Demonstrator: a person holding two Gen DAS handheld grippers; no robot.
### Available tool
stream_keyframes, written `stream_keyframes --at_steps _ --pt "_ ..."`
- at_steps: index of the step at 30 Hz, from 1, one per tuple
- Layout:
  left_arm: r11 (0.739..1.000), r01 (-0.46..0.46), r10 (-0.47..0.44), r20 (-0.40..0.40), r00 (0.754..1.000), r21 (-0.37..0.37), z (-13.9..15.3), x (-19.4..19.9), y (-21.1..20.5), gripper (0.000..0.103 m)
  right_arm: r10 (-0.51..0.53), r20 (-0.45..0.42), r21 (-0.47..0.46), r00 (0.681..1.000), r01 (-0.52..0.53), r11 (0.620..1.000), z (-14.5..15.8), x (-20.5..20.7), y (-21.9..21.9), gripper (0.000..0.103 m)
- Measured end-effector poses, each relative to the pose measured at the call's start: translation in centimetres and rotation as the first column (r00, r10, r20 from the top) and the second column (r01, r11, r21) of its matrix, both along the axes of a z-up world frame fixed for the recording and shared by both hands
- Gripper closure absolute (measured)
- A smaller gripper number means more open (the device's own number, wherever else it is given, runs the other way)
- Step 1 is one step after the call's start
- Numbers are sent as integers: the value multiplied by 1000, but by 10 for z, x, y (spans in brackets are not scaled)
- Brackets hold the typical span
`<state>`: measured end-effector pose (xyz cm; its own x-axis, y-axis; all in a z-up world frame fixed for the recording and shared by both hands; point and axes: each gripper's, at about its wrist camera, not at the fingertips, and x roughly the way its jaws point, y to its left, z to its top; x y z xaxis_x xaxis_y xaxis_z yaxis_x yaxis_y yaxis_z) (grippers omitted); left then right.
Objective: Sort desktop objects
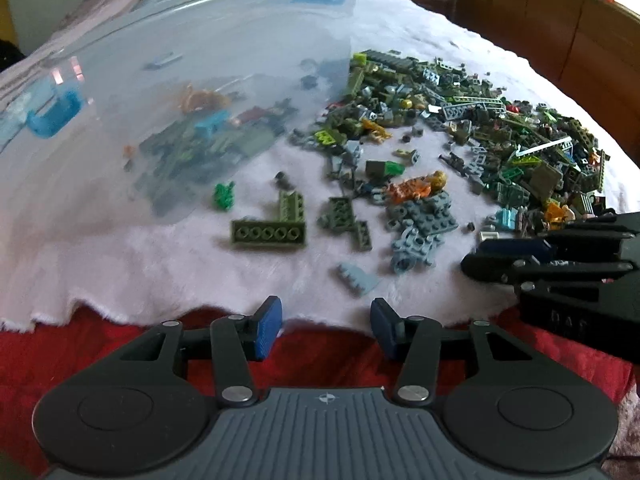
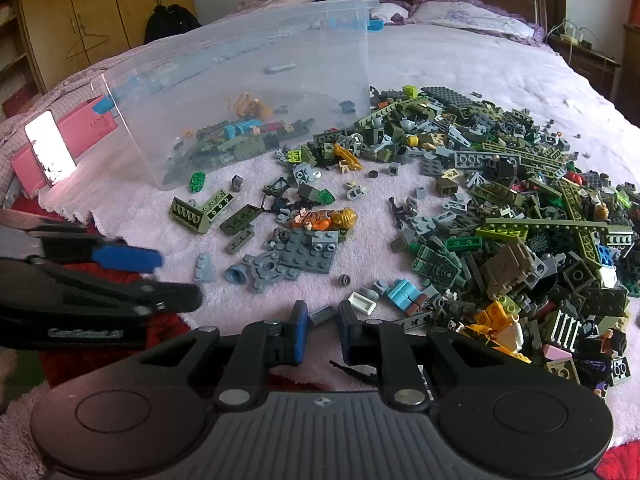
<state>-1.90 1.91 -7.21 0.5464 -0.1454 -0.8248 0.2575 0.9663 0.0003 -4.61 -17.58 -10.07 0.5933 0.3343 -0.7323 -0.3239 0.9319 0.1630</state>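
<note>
Bricks (image 2: 500, 208) by the hundred, heaped across the right half of a white fleece blanket (image 2: 460, 64) on the bed, thinning toward the blanket's near edge into loose strays: an olive studded brick (image 1: 268, 234), a grey plate cluster (image 2: 304, 256), an orange tiger figure (image 2: 320, 218), a pale blue wedge (image 1: 358, 278). Clear plastic bin (image 2: 240, 92) tipped on its side toward the blanket's left edge, mouth facing the heap, a modest layer of sorted pieces already inside. Left tongs (image 1: 325, 328) spread wide and empty, hovering over the near edge of the blanket above the red cover. Right tongs (image 2: 323, 330) narrowed but not gripping, blue pads flanking a small dark grey tile (image 2: 322, 315) lying flat at the near edge; contact with either pad hard to confirm, probably none yet. Judged handling: hard moulded plastic, very light, rigid, not fragile, yet smooth and glossy, so prone to squirting out sideways under a skewed pinch. Flat tiles sunk in soft pile likely awkward to get under; better taken across two opposite straight edges, pads pressed slightly into the fleece. Larger bricks best taken across the short sides below the studs. Assembled clusters possibly apt to split if lifted by one corner.
</note>
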Motion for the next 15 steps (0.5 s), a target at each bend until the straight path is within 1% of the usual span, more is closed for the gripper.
stream_keyframes --at_steps 3,4,6,8,10,11,12,15 --pt "999 -13 14 18 1000 -53 13 0 5 52 -1 2 -2 1000 1 1000 0 0 1 85" --pt "998 -11 13 32 999 -56 17 2 4 52 -1 3 -3 1000 1 1000 0 -1 1 85" --pt "999 5 -3 51 999 -41 19 8 -3 52 -1 3 -6 1000 1 1000 0 -1 1 85" --pt "999 33 -32 47 998 -13 14 15 -11 55 0 3 -8 1000 0 1000 0 -1 1 85" --pt "998 60 -61 34 998 10 6 18 -18 63 -1 1 -9 1000 1 1000 1 -1 1 85" --pt "997 70 -71 20 997 12 3 18 -20 65 -1 1 -10 1000 1 1000 1 -1 1 85" --pt "997 80 -80 8 997 14 -1 17 -21 66 -1 2 -12 1000 1 1000 1 -1 1 85" --pt "995 94 -94 20 995 29 -4 12 -23 66 -3 3 -14 1000 3 1000 0 -2 2 85"
